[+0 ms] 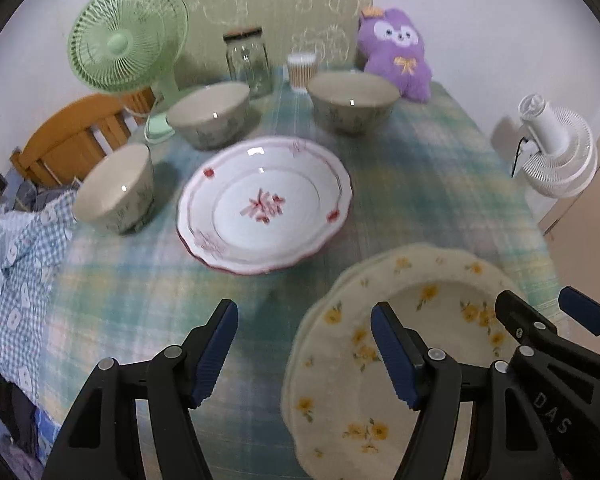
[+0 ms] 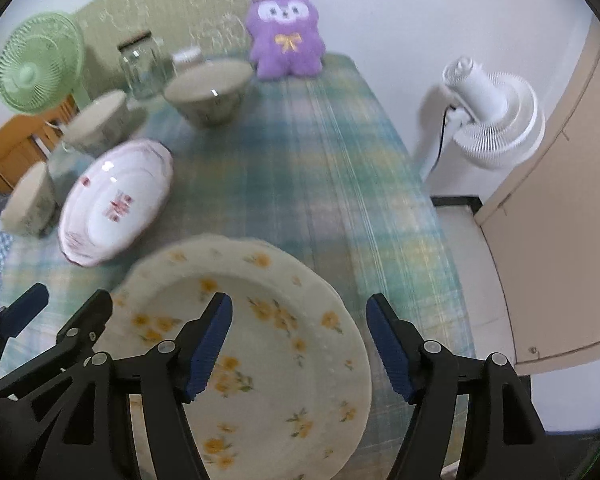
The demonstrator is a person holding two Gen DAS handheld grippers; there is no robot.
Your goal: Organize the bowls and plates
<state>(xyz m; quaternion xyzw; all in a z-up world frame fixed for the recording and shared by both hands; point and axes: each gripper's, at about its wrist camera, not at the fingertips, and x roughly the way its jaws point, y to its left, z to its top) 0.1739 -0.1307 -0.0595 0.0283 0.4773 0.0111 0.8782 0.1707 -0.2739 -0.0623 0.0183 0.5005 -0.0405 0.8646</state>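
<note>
Both grippers, left gripper (image 1: pixel 304 354) and right gripper (image 2: pixel 300 346), hang open and empty above the yellow-flowered plate (image 2: pixel 268 344) on the bench (image 2: pixel 300 168); we judge a one-sided grasp could tip it.

On the table (image 1: pixel 440 168), one plate (image 1: pixel 264 204) sits in the middle and another plate (image 1: pixel 380 360) lies at the near edge, toward the right. Three bowls (image 1: pixel 354 102) stand behind and left of the middle plate. A fan (image 1: pixel 128 36), jar (image 1: pixel 248 60), cup (image 1: pixel 301 70) and soft toy (image 1: pixel 396 54) line the far edge.
</note>
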